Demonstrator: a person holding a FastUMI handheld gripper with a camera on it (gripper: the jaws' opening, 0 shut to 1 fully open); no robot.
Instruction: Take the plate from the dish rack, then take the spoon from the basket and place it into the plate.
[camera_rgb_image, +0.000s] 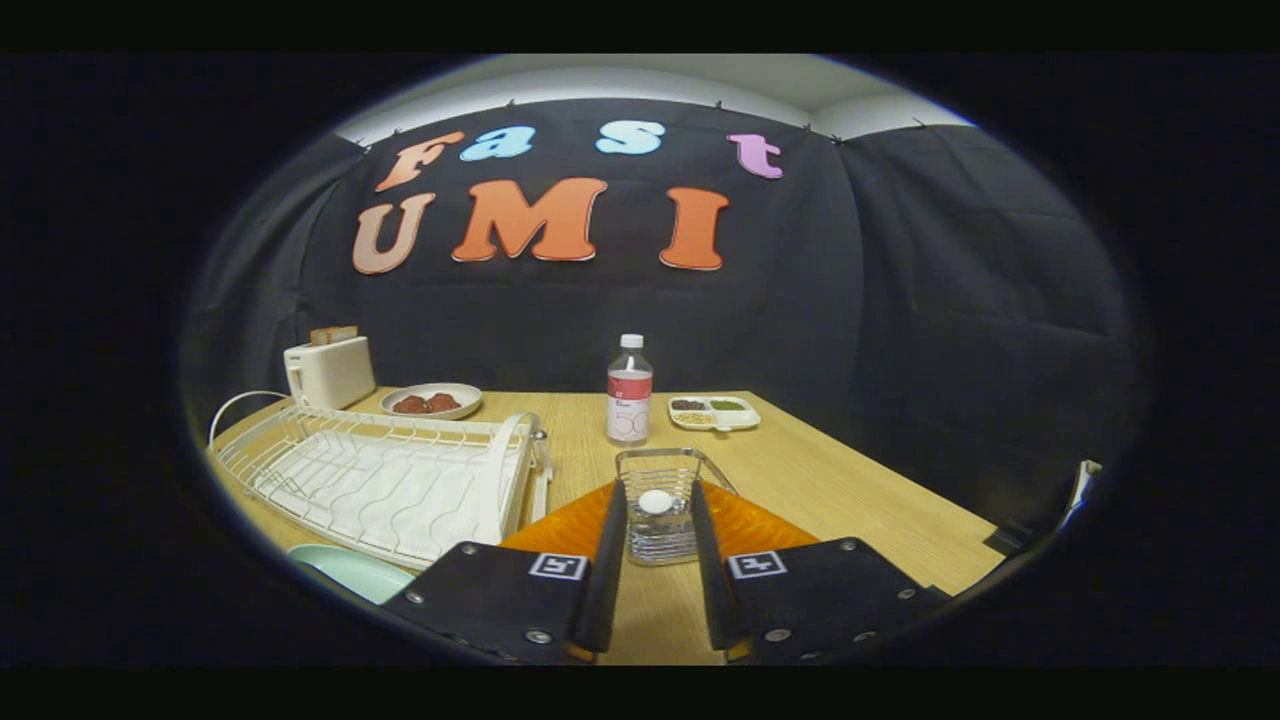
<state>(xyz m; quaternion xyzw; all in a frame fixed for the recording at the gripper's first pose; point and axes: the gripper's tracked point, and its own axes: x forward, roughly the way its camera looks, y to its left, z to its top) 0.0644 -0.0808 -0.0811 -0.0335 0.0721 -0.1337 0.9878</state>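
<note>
Both fingers of the tongs (658, 500) stand apart around a wire basket (661, 505) holding seemingly a white spoon (656, 501).

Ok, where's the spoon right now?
In the gripper view the spoon stands in the wire basket, seen between the open gripper's fingers, with the water bottle on the table beyond it.
</note>
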